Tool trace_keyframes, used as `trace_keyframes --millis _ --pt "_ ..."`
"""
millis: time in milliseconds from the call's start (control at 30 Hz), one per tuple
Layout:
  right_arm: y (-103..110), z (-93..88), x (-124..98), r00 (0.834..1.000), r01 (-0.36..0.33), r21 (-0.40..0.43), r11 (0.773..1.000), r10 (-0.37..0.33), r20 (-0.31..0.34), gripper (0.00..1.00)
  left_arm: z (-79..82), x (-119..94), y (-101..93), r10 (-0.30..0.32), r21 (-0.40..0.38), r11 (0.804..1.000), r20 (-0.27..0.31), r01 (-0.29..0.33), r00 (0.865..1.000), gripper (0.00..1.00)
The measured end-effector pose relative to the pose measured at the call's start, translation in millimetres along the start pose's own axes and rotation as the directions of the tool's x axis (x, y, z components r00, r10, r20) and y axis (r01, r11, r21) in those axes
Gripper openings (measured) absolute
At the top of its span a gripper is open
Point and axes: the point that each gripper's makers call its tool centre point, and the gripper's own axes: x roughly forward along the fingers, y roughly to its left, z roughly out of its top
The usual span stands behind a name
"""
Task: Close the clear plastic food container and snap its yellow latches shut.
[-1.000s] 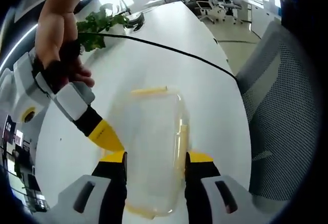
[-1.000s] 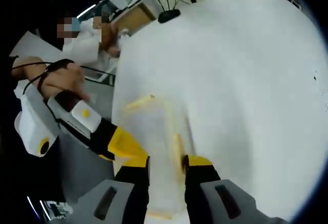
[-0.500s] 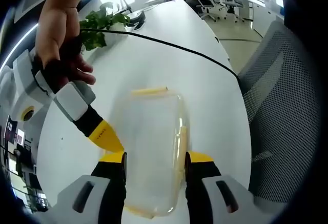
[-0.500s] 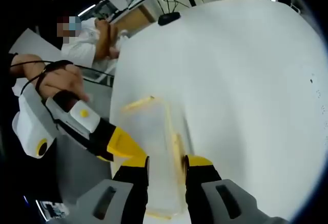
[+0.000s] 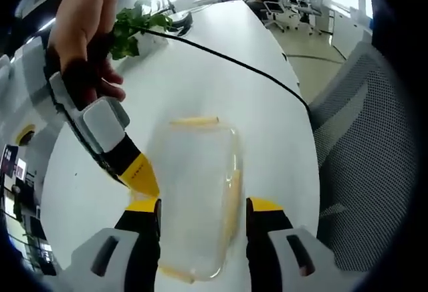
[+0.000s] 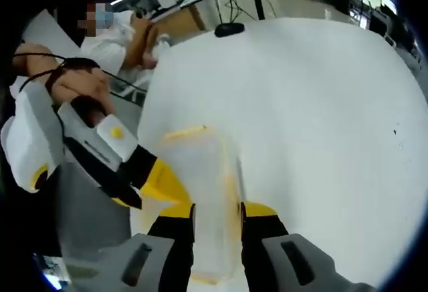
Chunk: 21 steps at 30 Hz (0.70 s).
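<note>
So the clear plastic food container (image 5: 197,195) sits flat on the white worktop (image 5: 200,85), lid already on by the look of it. It looks light and a bit flexy, slick sides, so I'd guess it skates around if you push a latch without bracing it. Best place to press is right on the yellow latches (image 5: 231,195), not the thin walls.

In the left gripper view, the left gripper (image 5: 202,210) has its fingers spread apart, straddling the container's near end, one finger on each long side. The right gripper (image 5: 137,172) comes in from 10 o'clock, yellow tip right at the container's side edge, the person's hand (image 5: 83,38) wrapped around its handle.

In the right gripper view, its own fingers also sit apart around the box; can't tell if they're pinching it.
</note>
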Motion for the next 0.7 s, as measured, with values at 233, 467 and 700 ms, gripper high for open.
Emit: trace_keyframes --millis 233,467,700 --pt "1 -5.7 -5 0.999 0.046 -0.047 0.998 -0.045 0.021 0.26 6.5 -6 6.8 0.004 -0.078 0.997 0.027 -0.002 1.0 0.54" --pt "3 -8.0 -10 0.995 0.089 -0.061 0.994 -0.086 0.05 0.26 9.7 -7 5.1 -0.046 -0.168 0.984 0.062 0.056 0.997 0.61" --pt "8 -6.0 -13 0.989 0.126 -0.068 0.99 -0.12 0.087 0.38 6.5 -7 7.1 -0.063 -0.172 0.982 0.05 0.071 0.997 0.65"
